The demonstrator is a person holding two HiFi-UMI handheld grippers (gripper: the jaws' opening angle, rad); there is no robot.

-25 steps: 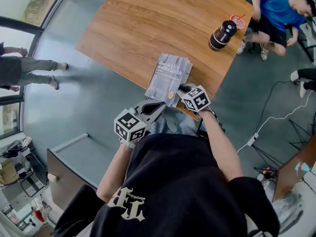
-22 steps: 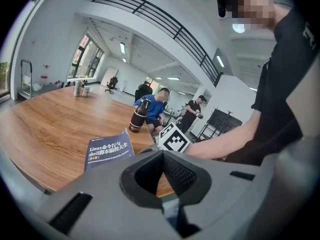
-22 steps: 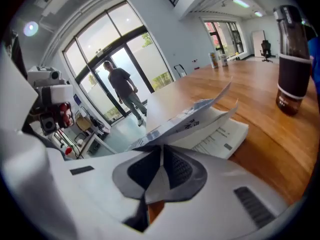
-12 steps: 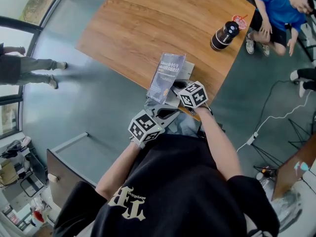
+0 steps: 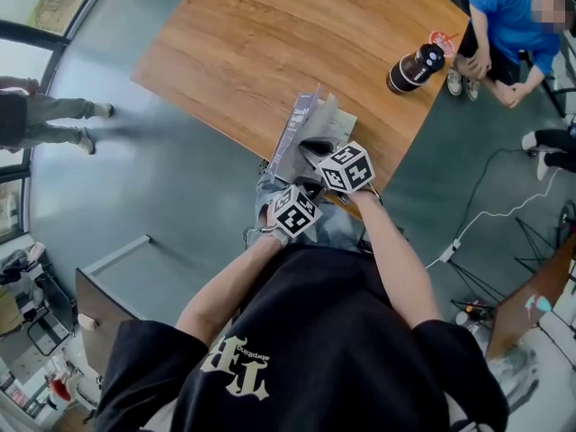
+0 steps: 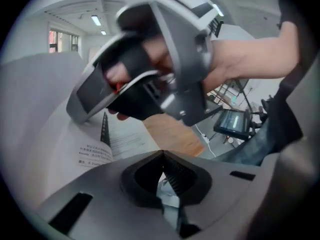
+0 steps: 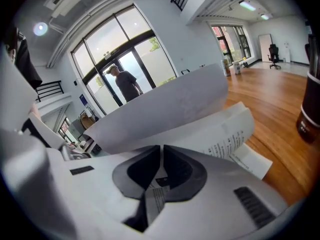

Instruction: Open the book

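A grey-covered book (image 5: 310, 138) lies at the near edge of the wooden table (image 5: 252, 43). Its cover stands up on edge and the pages beneath fan loosely. My right gripper (image 5: 322, 153) is over the book's near part; in the right gripper view it (image 7: 161, 154) is shut on a printed page, with the cover and pages (image 7: 200, 119) arching above. My left gripper (image 5: 292, 203) sits just below the book's near edge, close to the right one. In the left gripper view it (image 6: 162, 159) is shut on a pale strip of the book, with a printed page (image 6: 95, 146) to the left.
A dark drinks bottle (image 5: 414, 68) stands at the table's far right corner. A person in blue (image 5: 504, 25) sits beyond it. Another person (image 5: 45, 115) stands on the floor at left. A white cable (image 5: 486, 214) runs across the floor at right, and a cabinet (image 5: 117, 295) is at lower left.
The book's cover has gone from lying flat to standing up on edge. My left gripper has moved right, up to the book's near edge beside the right gripper.
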